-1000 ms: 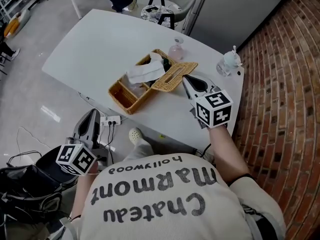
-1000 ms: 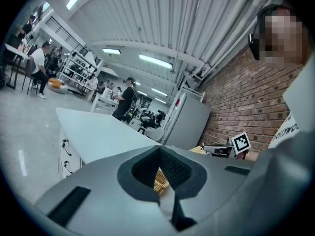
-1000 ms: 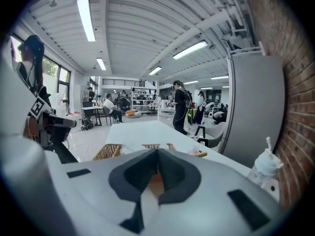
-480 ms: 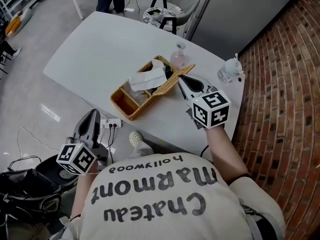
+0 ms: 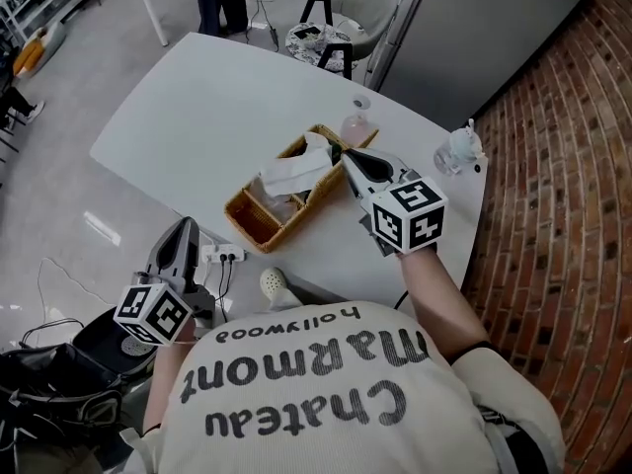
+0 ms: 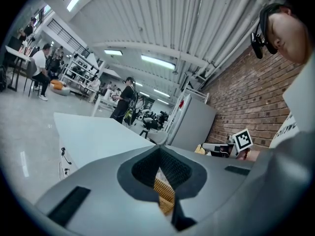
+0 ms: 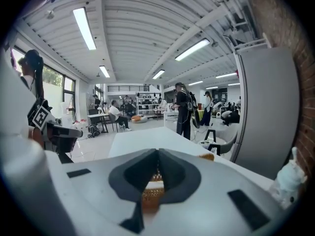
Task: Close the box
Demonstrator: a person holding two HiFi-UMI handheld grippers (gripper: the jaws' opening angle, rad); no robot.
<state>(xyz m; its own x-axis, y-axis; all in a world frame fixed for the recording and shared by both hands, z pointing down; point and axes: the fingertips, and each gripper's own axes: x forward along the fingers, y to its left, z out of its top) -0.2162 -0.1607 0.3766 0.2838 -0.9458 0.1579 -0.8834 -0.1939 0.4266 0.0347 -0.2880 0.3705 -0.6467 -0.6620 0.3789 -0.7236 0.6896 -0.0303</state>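
Observation:
A wicker box (image 5: 259,220) stands on the white table (image 5: 197,107) with white tissue (image 5: 289,173) sticking out of it. Its wicker lid (image 5: 318,184) stands steeply tilted over the box's right side. My right gripper (image 5: 346,156) is shut on the lid's upper edge. In the right gripper view the jaws (image 7: 158,154) meet, with wicker (image 7: 152,193) showing in the gap. My left gripper (image 5: 183,227) hangs low off the table's near edge, shut and holding nothing. Its own view (image 6: 160,149) shows the box (image 6: 165,193) past its tips.
A pink bottle (image 5: 355,124) stands just behind the box and a small white figure (image 5: 456,148) at the table's right corner. A brick wall (image 5: 563,215) runs along the right. A power strip (image 5: 225,256) and a black bag (image 5: 59,373) lie on the floor.
The right gripper has moved left and up with the lid. The lid has swung from lying open at the box's right to standing steeply over it. The left gripper stayed put.

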